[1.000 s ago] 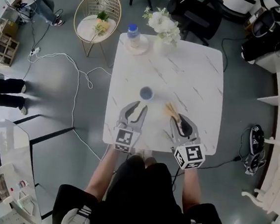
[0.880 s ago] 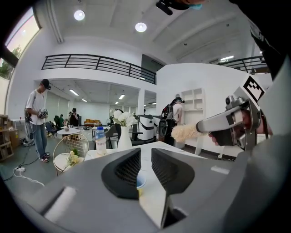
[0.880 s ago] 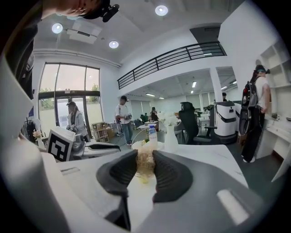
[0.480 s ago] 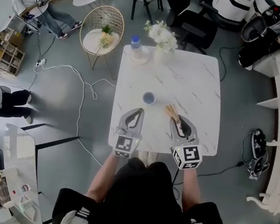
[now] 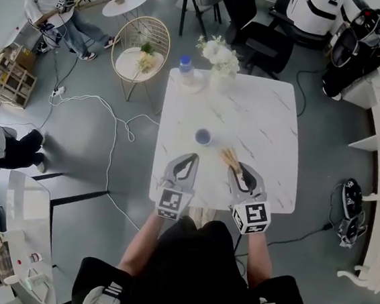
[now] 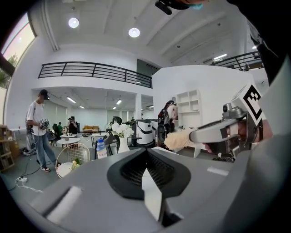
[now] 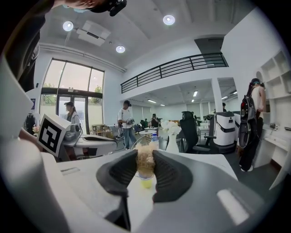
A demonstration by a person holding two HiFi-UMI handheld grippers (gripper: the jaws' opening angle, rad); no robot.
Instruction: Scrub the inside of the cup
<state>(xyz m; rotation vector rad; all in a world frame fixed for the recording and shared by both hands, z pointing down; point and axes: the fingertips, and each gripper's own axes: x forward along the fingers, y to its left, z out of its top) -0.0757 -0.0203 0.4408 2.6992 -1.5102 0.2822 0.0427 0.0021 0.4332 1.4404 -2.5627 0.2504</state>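
A small blue cup (image 5: pixel 203 137) stands upright near the middle of the white marble table (image 5: pixel 267 122). My left gripper (image 5: pixel 190 159) hovers just in front of it, a little to its left, with its jaws shut and nothing between them. To the right, my right gripper (image 5: pixel 237 167) is shut on a scrubbing brush (image 5: pixel 230 157) whose tan bristles point toward the cup. The right gripper view shows the bristles (image 7: pixel 145 160) pinched between the pads above a yellow-green handle stub. The cup shows in neither gripper view.
A water bottle (image 5: pixel 185 65) on a saucer and a vase of white flowers (image 5: pixel 220 53) stand at the table's far edge. A wire chair (image 5: pixel 143 55) and loose cables (image 5: pixel 106 115) are left of the table. A person (image 5: pixel 53 12) stands far left.
The left gripper's jaws, open a second ago, have closed on nothing. Both grippers stay by the table's near edge; the head view has shifted slightly.
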